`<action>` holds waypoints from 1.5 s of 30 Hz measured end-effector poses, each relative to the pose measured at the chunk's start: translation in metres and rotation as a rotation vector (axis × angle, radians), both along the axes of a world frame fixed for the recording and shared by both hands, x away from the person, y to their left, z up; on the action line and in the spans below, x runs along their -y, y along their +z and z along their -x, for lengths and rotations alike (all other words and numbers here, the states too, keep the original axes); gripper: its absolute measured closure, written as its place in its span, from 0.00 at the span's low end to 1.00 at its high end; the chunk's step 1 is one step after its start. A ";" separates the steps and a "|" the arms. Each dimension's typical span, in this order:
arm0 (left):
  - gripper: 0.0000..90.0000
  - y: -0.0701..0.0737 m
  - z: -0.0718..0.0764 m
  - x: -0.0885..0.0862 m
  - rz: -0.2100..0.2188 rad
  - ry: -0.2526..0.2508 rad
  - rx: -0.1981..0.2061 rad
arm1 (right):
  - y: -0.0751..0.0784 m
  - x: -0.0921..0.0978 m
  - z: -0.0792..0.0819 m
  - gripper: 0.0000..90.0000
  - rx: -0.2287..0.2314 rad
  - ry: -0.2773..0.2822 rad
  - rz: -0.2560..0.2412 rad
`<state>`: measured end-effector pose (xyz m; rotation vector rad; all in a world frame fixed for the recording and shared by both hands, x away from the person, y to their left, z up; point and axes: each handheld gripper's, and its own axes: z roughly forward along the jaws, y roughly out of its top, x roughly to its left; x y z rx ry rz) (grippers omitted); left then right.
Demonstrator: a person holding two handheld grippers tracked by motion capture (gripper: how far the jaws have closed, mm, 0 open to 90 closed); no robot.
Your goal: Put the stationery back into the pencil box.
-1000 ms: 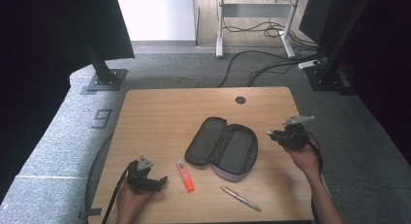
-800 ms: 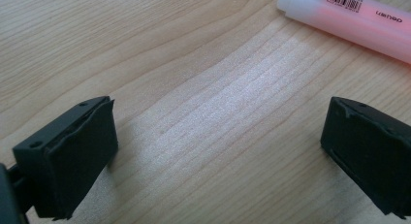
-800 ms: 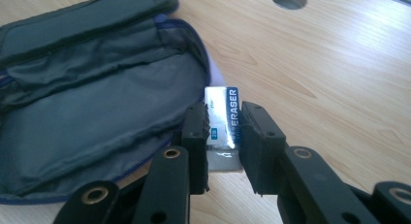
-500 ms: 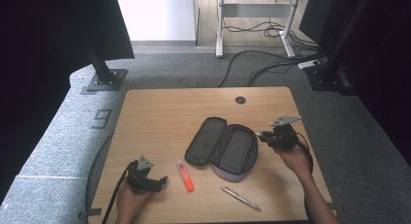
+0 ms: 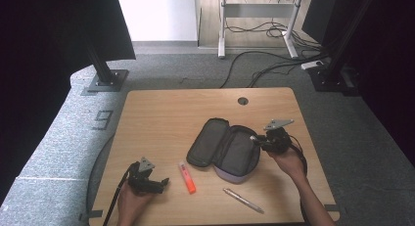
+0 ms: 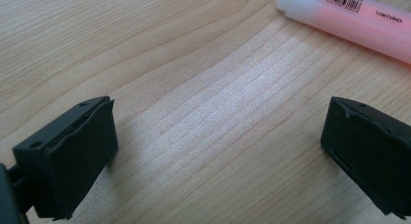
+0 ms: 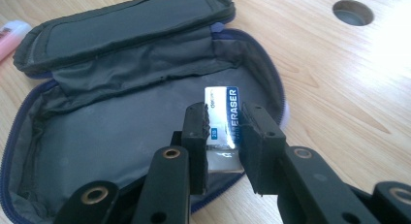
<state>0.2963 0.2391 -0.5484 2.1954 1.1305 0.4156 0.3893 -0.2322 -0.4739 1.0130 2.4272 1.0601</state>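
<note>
Right gripper point(image 7: 223, 136): its jaws are closing on the eraser point(image 7: 225, 118), pinching the wrapped block by its two long sides so that the printed end is pointing into the pencil case point(image 7: 116, 122).
Eraser: it is hanging just over the near edge of the pencil case's open lower half, not yet lying on the lining; being held end-first looks meant to let it slide in flat.
Pencil case: it is lying unzipped on the table point(image 5: 161, 118), lid folded back away from the right gripper, which is leaving the dark lining exposed as a landing spot.
Left gripper point(image 6: 218, 136): its jaws are standing wide apart with nothing between them, resting low over bare wood, well to the left of the pencil case.
Highlighter point(image 5: 186, 177): it is lying between the left gripper and the pencil case, just ahead of the spread jaws in the left gripper view, so it looks like the next thing to pick.
Pen point(image 5: 243, 200): it is lying on the near side of the pencil case, apart from both grippers.
Change from earlier frames: the right gripper has been travelling from off the pencil case's right side in to its right rim, carrying the eraser; the left gripper, highlighter and pen are staying put.
</note>
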 end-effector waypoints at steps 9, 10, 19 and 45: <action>0.00 0.000 0.000 0.000 0.000 0.000 0.000 | -0.009 -0.012 0.000 0.79 -0.009 0.023 0.006; 0.00 0.000 0.000 0.000 0.000 0.000 0.000 | -0.009 -0.014 0.000 0.79 -0.009 0.025 0.006; 0.00 0.000 0.000 0.000 0.000 0.000 0.000 | -0.017 -0.024 -0.001 0.79 -0.015 0.044 0.019; 0.00 0.000 0.000 0.000 0.000 0.000 0.000 | -0.050 -0.047 -0.006 0.75 -0.056 0.085 0.072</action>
